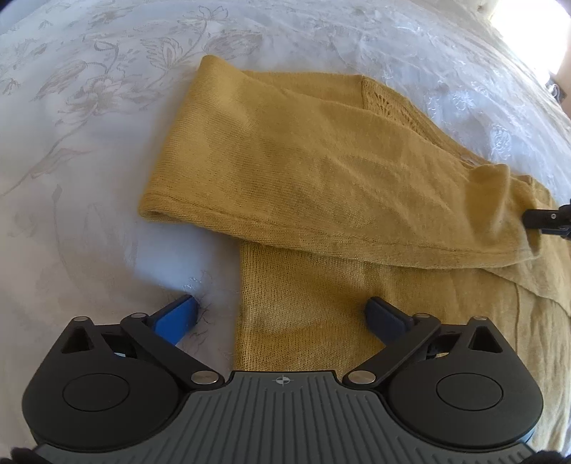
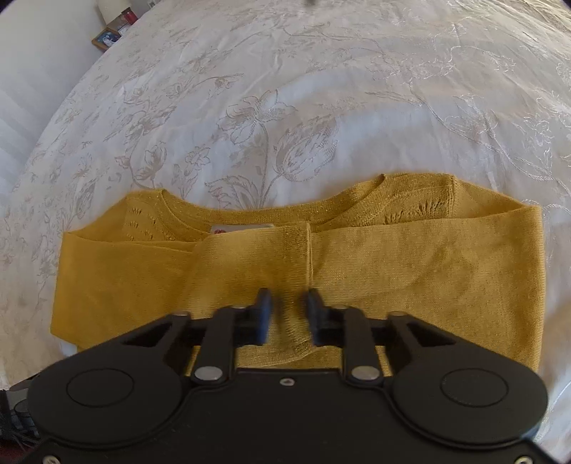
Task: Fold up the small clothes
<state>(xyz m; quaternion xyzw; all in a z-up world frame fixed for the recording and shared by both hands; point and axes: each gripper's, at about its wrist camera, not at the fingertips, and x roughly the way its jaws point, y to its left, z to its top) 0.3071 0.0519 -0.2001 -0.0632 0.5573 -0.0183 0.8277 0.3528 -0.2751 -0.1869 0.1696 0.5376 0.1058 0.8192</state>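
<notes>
A mustard-yellow knit sweater [image 1: 321,171] lies on the white floral bedspread [image 1: 89,142], both sleeves folded across its chest. My left gripper [image 1: 282,314] is open and empty, low over the sweater's side edge; one finger is over the bedspread, the other over the knit. In the right wrist view the sweater [image 2: 410,257] lies with its neckline and label far from me. My right gripper [image 2: 287,314] has its jaws narrowly apart around the cuff [image 2: 285,285] of the folded sleeve. From the left wrist view the right gripper [image 1: 535,218] holds that cuff lifted.
The bedspread [image 2: 285,107] stretches wide around the sweater. A picture frame [image 2: 106,38] and a candle jar [image 2: 128,15] stand beyond the bed's far left corner. A bright window [image 1: 549,35] shows at the upper right of the left wrist view.
</notes>
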